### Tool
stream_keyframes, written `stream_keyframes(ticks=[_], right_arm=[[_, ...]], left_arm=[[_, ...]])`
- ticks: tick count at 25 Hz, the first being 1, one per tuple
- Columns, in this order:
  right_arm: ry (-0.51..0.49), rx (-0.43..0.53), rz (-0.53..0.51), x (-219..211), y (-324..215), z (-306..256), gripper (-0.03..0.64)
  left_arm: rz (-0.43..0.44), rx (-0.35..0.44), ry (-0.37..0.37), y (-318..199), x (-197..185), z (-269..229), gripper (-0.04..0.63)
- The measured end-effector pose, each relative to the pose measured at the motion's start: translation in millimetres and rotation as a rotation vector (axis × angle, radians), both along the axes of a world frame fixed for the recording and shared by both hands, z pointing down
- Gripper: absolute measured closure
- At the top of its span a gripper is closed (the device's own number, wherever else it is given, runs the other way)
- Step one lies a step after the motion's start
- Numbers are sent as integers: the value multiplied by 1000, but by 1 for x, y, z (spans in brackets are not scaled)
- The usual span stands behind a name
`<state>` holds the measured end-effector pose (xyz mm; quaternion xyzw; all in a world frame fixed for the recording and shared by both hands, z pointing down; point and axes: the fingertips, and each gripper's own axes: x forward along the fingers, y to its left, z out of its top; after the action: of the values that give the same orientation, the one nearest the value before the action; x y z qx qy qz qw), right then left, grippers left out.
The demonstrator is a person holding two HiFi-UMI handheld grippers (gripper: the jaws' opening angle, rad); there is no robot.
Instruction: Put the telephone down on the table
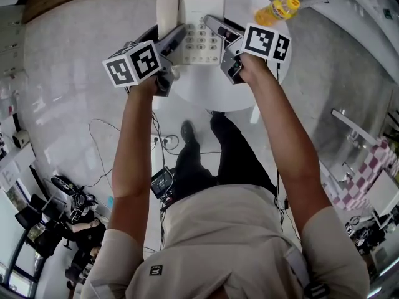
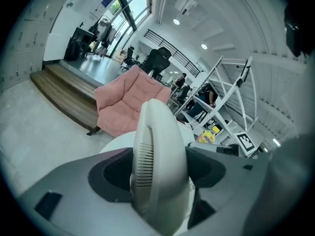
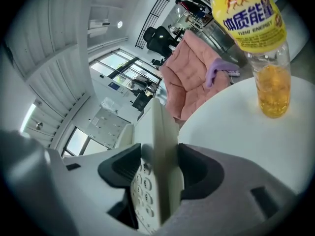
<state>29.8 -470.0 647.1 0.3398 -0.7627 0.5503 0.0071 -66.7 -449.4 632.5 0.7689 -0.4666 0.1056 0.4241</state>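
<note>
A cream desk telephone [image 1: 193, 28] with a keypad and its handset on the left side is held over the round white table [image 1: 212, 95]. My left gripper [image 1: 179, 37] is shut on its left edge, where the handset [image 2: 160, 166] fills the jaws in the left gripper view. The right gripper [image 1: 212, 25] is shut on the telephone's right edge [image 3: 165, 166], with the keypad [image 3: 142, 191] showing beside the jaws. Whether the base touches the table cannot be told.
A bottle of yellow drink [image 1: 276, 10] stands on the table at the far right, close to the right gripper [image 3: 261, 48]. A pink armchair [image 2: 129, 102] stands beyond the table. Cables and a dark device [image 1: 162, 182] lie on the floor by the person's feet.
</note>
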Motion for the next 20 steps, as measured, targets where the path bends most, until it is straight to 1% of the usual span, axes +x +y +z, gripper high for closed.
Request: stream_keyframes(ticks=[3,9,16,20], right_arm=[[22,-13,-2,-2,-3,14,391],[54,-34,-5,-1,-9,40,390],[135,-33,-45,-8,-9,61,385],[156,-44,-60,-10,-7,72,382]], left_arm=[[4,-37,32,0,2,18,275],[-16,-85,39,-5,2,44,275],[-34,-147,58,0,-1,69,275],[-40,-176,58,3,-3,81,275]])
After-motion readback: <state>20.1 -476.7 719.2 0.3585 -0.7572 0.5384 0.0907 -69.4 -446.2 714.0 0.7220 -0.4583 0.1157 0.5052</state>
